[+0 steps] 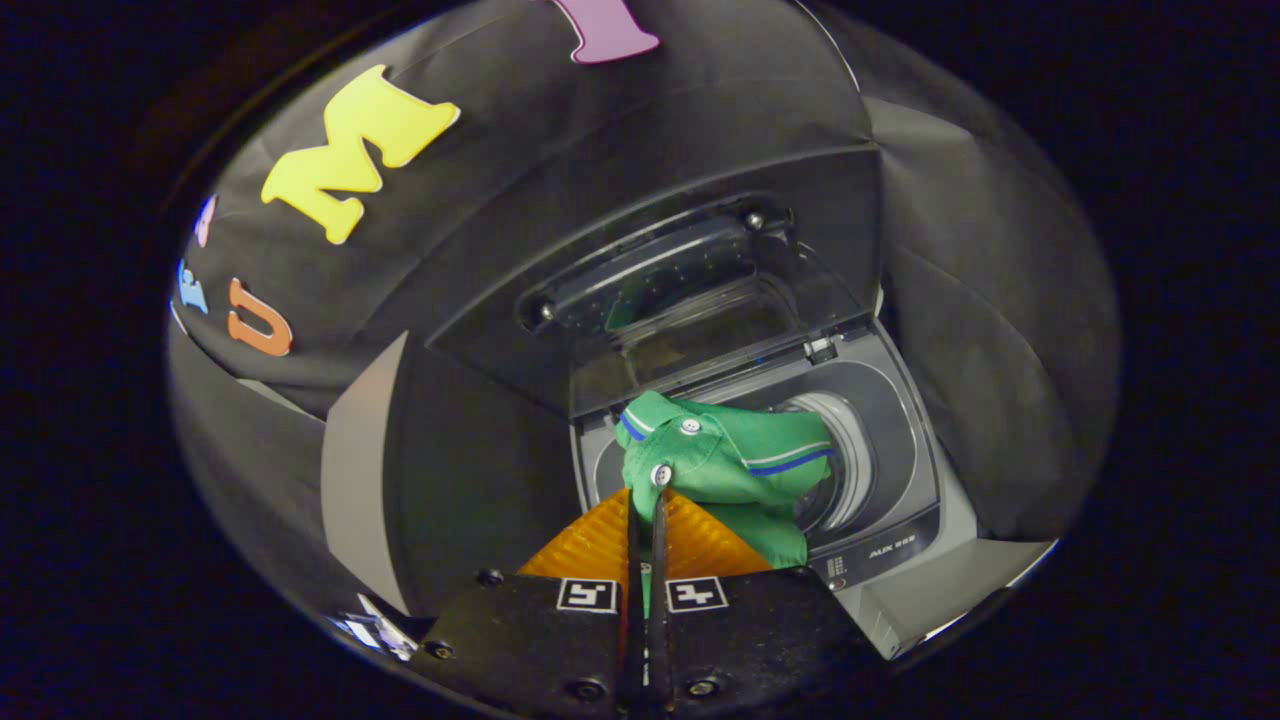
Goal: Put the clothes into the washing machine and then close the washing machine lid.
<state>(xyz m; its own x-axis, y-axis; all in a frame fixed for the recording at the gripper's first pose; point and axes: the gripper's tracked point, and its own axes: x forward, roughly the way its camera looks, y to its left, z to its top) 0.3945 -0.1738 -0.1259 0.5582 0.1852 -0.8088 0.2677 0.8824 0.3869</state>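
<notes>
A green polo shirt [735, 465] with white buttons and blue-and-white trim hangs from my gripper [648, 505], whose two fingers are pressed together on the cloth near the button placket. The shirt dangles just above the round drum opening [850, 470] of a grey top-loading washing machine [900, 545]. The machine's dark see-through lid [680, 290] stands raised behind the opening. Most of the drum is hidden by the shirt.
The machine's control strip [880, 555] runs along its near side, right of the fingers. Black cloth walls close in behind and on both sides of the machine. A pale grey panel [355, 480] stands to the left.
</notes>
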